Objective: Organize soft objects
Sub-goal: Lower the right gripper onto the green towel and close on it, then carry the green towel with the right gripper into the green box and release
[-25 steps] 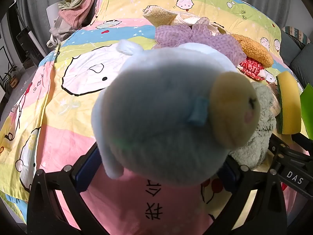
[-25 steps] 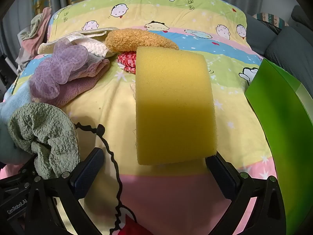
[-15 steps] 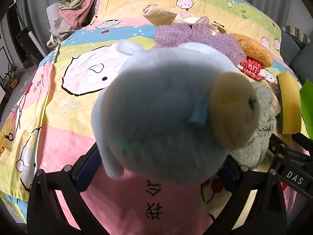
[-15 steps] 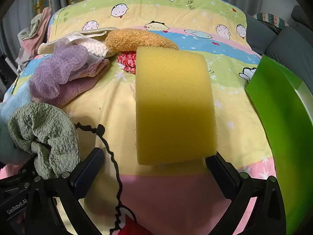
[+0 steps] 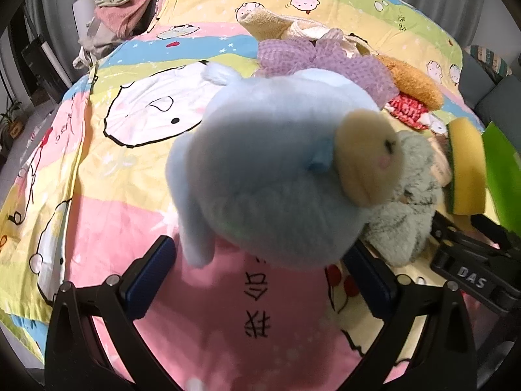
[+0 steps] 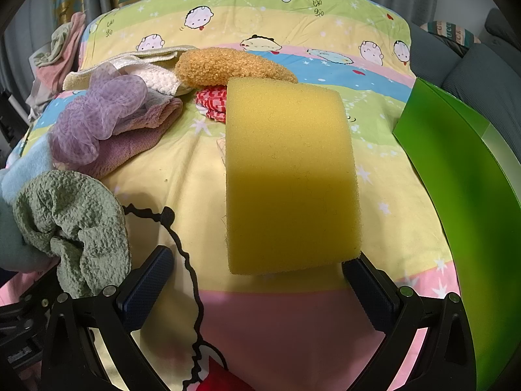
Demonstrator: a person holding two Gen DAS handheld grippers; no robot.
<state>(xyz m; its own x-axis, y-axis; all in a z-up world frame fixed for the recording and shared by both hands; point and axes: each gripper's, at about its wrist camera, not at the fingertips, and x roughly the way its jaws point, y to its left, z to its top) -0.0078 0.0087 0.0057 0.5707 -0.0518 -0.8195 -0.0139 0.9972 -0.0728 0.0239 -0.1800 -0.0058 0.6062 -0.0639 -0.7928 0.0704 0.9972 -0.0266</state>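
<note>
Left wrist view: a blue plush toy [image 5: 273,169] sat between wide jaws.
Both the left gripper [image 5: 260,277] and the right gripper [image 6: 257,280] had their jaws spread, squeezing nothing. A yellow sponge [image 6: 289,176] lay on the bed [image 6: 384,202] near the green box [image 6: 469,176]. Next, I think, jaws must close gently.

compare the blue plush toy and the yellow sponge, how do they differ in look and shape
The blue plush toy is rounded and furry, with a tan face; the yellow sponge is a flat-sided block of porous foam. The plush toy is pale blue with a stubby limb hanging down; the sponge is plain yellow, with a dark green layer visible from the left wrist camera. Each sits in front of one wide-standing gripper, above the cartoon-print bedspread.
</note>
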